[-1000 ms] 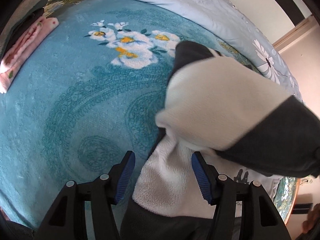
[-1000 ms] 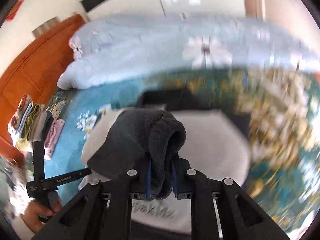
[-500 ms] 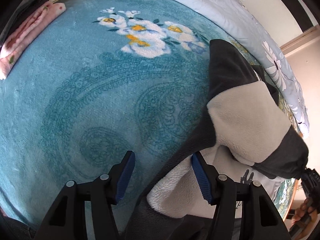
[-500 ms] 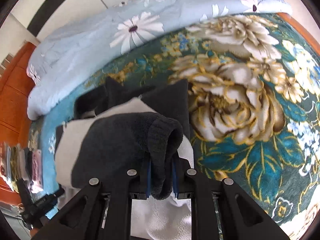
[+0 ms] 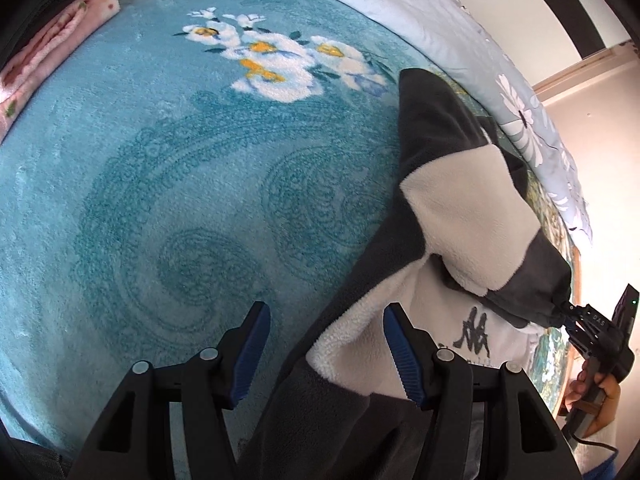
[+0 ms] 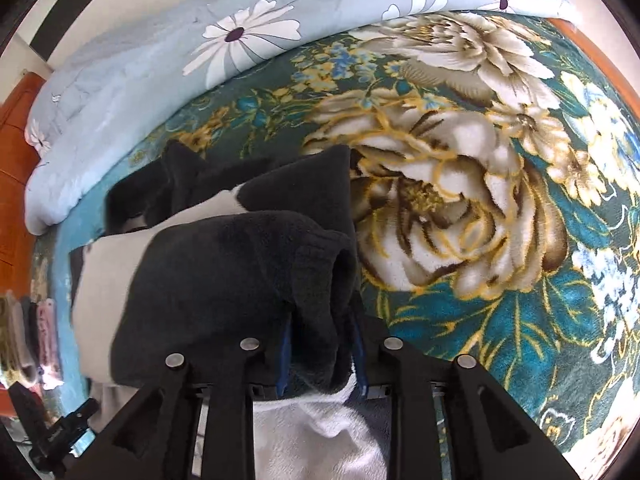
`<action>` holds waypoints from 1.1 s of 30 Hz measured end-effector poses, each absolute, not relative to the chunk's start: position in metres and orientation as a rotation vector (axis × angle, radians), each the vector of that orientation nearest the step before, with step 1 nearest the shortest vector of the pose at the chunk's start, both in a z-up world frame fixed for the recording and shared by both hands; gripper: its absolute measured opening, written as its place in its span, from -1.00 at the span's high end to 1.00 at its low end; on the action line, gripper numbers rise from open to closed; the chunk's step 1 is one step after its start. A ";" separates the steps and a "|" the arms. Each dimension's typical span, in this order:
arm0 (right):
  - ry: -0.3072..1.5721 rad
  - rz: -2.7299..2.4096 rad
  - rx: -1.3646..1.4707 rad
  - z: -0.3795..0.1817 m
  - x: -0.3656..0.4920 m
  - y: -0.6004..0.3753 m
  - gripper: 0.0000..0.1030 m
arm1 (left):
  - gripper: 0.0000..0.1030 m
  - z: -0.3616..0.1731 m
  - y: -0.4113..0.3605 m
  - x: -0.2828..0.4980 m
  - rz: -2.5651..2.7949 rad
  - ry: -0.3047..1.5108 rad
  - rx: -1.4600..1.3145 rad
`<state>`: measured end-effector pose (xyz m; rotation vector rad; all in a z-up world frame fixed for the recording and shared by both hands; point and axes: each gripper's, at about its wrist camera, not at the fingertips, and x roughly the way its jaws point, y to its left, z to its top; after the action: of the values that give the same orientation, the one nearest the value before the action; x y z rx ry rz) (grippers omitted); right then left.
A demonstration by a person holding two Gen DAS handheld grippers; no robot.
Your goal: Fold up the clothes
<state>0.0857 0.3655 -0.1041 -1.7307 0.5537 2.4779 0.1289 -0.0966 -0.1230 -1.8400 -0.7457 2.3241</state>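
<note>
**Right tongs clamping the cuff, left ones hanging open**

So your right gripper (image 6: 320,354) is pinching the dark cuff (image 6: 320,280) of the fleece (image 5: 472,216), jaws closed tight on the fabric at the bottom centre of the right wrist view. You can catch the same gripper from the left wrist camera too, far right edge, lower down, with your hand (image 5: 596,396) wrapping the handle and the sleeve (image 5: 532,280) stretching toward it.

Your left gripper (image 5: 326,354) is sitting released, blue pads (image 5: 248,356) spread wide apart at the bottom of its frame. The fleece's white fluffy edge is lying between the fingers, but they aren't squeezing anything.

The fleece itself is lying on the blanket (image 5: 160,180), filling the right half of the left wrist view, dark and cream panels, a black logo (image 5: 476,330) showing on the white part at lower right. In the right view it's taking up the left and centre, next to the big gold flower print (image 6: 452,208).

A pale floral duvet (image 6: 160,48) is bunching along the top of both views. There's a pink folded item (image 5: 48,52) in the upper left of the left view.
</note>
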 end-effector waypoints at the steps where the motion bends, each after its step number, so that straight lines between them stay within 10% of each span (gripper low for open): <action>1: 0.560 2.489 -1.729 -0.100 0.090 0.367 0.39 | -0.23 -0.122 -0.097 0.130 2.320 -0.746 -1.830; 16: 1.005 2.307 -1.944 -0.144 0.259 0.391 0.01 | -0.22 -0.131 -0.131 0.160 2.113 -1.037 -1.873; 25: 0.898 2.323 -2.134 -0.153 0.271 0.357 0.02 | -0.22 -0.137 -0.111 0.175 1.979 -0.937 -1.992; 27: 0.872 2.321 -2.147 -0.154 0.275 0.356 0.24 | -0.22 -0.134 -0.108 0.177 1.977 -0.917 -1.987; 28: 0.858 2.319 -2.154 -0.154 0.277 0.356 0.77 | -0.23 -0.133 -0.106 0.177 1.969 -0.906 -1.994; 33: 1.040 2.459 -2.058 -0.129 0.289 0.373 0.80 | -0.29 -0.140 -0.100 0.183 1.917 -0.856 -2.077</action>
<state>0.2890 0.3735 -0.1290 -2.0577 1.0398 2.4590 0.1834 -0.1005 -0.1399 -2.0766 -0.8562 1.9174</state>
